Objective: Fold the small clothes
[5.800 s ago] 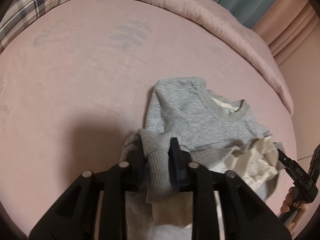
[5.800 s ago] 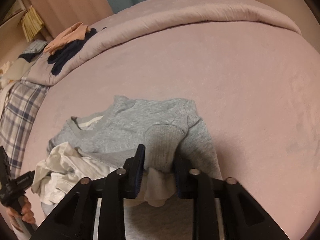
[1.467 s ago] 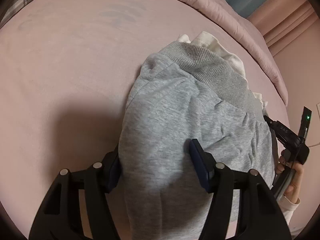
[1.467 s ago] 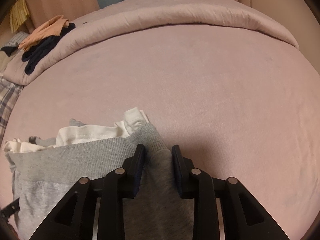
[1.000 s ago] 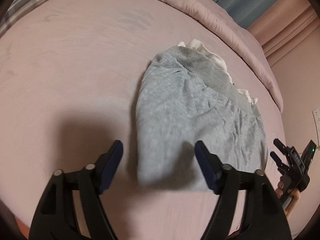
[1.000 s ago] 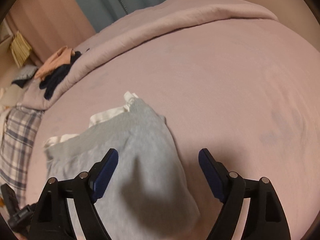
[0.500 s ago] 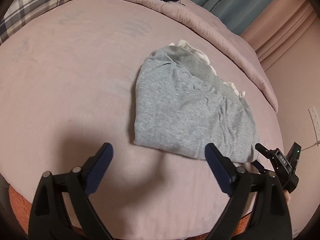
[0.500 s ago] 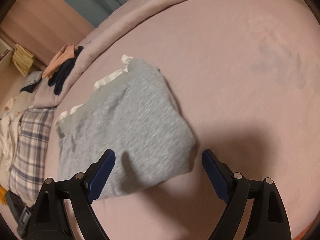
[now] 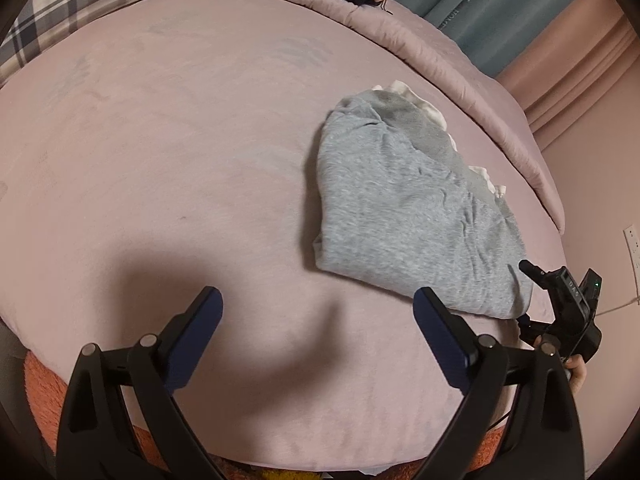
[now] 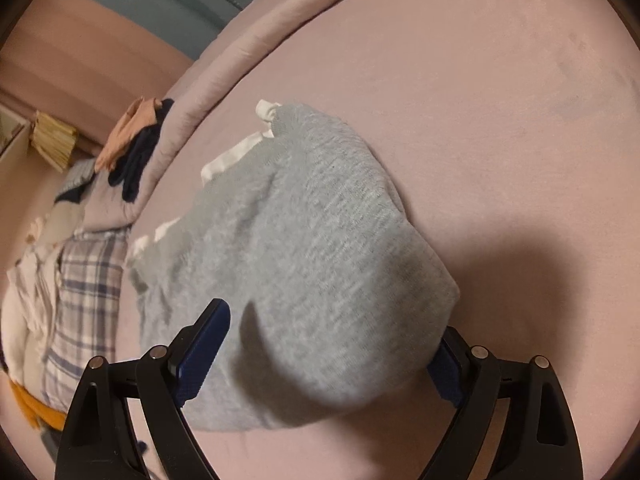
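We see the soft, light grey sweatshirt [image 9: 416,216] folded on the bed [image 9: 160,140], right of frame centre, with our left claw [image 9: 316,320] wide and empty, our right claw [image 10: 324,344] opening astride its near edge, best pinched at corners.

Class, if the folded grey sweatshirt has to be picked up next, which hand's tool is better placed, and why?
Right. The right tool, opening, already straddles a corner of the folded grey sweatshirt; the left tool hangs open over bare pink bedsheet, beside it.

Sweater [image 9: 408,216] now folded flat on bed [image 9: 180,160]; both claws released it, left claw [image 9: 316,320] backed off.
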Demonstrator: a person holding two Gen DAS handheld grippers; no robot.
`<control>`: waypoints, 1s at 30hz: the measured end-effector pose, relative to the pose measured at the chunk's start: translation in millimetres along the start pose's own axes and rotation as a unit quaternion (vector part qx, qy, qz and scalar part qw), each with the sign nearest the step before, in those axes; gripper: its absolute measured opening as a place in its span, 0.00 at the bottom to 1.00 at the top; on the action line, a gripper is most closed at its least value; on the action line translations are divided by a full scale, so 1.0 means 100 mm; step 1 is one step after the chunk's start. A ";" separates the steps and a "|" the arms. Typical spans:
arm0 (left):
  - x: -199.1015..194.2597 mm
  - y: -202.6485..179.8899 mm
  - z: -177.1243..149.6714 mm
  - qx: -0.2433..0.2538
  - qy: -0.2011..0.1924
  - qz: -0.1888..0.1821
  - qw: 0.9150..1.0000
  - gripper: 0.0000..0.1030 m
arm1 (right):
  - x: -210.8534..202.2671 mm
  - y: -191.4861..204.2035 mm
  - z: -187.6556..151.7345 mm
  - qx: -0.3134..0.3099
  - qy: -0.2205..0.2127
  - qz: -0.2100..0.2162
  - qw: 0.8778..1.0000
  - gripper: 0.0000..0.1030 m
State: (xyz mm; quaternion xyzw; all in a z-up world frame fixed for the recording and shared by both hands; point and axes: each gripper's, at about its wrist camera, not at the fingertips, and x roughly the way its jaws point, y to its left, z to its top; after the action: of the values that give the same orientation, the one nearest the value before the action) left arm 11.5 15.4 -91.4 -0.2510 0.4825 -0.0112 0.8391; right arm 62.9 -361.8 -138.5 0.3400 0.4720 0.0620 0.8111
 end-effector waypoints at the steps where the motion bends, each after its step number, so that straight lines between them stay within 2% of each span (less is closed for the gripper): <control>1: 0.00 0.02 0.00 -0.002 0.000 -0.001 1.000 0.94 | -0.01 0.00 0.01 0.006 0.000 0.005 1.000 0.88; 3: 0.00 0.03 0.01 -0.005 0.000 0.000 1.000 0.94 | 0.01 -0.02 0.02 0.016 0.004 0.007 1.000 0.88; 6: 0.01 0.05 0.00 -0.006 0.002 0.001 1.000 0.94 | 0.01 -0.04 0.01 0.032 0.008 -0.019 0.999 0.88; 7: 0.01 0.05 0.00 -0.006 0.003 0.001 1.000 0.94 | -0.02 -0.03 0.00 0.034 0.004 -0.030 0.999 0.88; 9: 0.01 0.05 0.00 -0.004 0.005 -0.001 1.000 0.94 | -0.14 -0.02 -0.04 0.033 -0.017 -0.086 0.996 0.88; 11: 0.04 0.04 0.01 -0.003 0.009 -0.001 1.000 0.94 | -0.21 -0.06 -0.07 0.033 -0.022 -0.107 0.993 0.88; 14: 0.07 0.03 0.02 -0.004 0.011 -0.002 1.000 0.94 | -0.19 -0.19 -0.07 0.056 0.001 -0.060 0.997 0.88; 16: 0.08 0.02 0.01 -0.003 0.012 -0.005 1.000 0.94 | -0.19 -0.22 -0.05 0.066 -0.001 -0.044 0.997 0.88; 18: 0.09 0.01 0.01 -0.001 0.014 -0.006 1.000 0.94 | -0.11 -0.23 -0.01 0.079 0.005 -0.001 0.997 0.88; 19: 0.09 0.01 0.00 0.001 0.015 -0.004 1.000 0.94 | -0.04 -0.22 0.02 0.084 0.014 0.016 0.996 0.92; 21: 0.10 0.02 0.00 0.001 0.016 0.000 1.000 0.94 | 0.05 -0.19 0.08 0.087 0.015 0.022 0.996 0.96; 24: 0.11 0.04 -0.01 -0.005 0.019 0.000 1.000 0.94 | 0.11 -0.09 0.14 0.079 0.004 0.016 0.997 0.95; 26: 0.11 0.06 -0.01 -0.008 0.020 0.002 1.000 0.94 | 0.15 -0.02 0.14 0.066 -0.005 -0.006 0.998 0.89; 27: 0.11 0.06 -0.01 -0.009 0.020 0.003 1.000 0.94 | 0.16 0.04 0.16 0.054 -0.009 -0.021 0.998 0.77; 28: 0.11 0.06 -0.01 -0.009 0.021 0.003 1.000 0.94 | 0.15 0.07 0.15 0.038 -0.017 -0.044 0.998 0.57; 30: 0.10 0.05 -0.02 -0.008 0.021 0.002 1.000 0.94 | 0.15 0.10 0.13 0.021 -0.025 -0.069 0.997 0.43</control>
State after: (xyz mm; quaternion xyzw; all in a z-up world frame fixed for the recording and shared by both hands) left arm 14.2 16.0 -102.1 -0.2566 0.5006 -0.0113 0.8267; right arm 83.9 -354.9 -138.6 0.3250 0.4751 -0.0121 0.8176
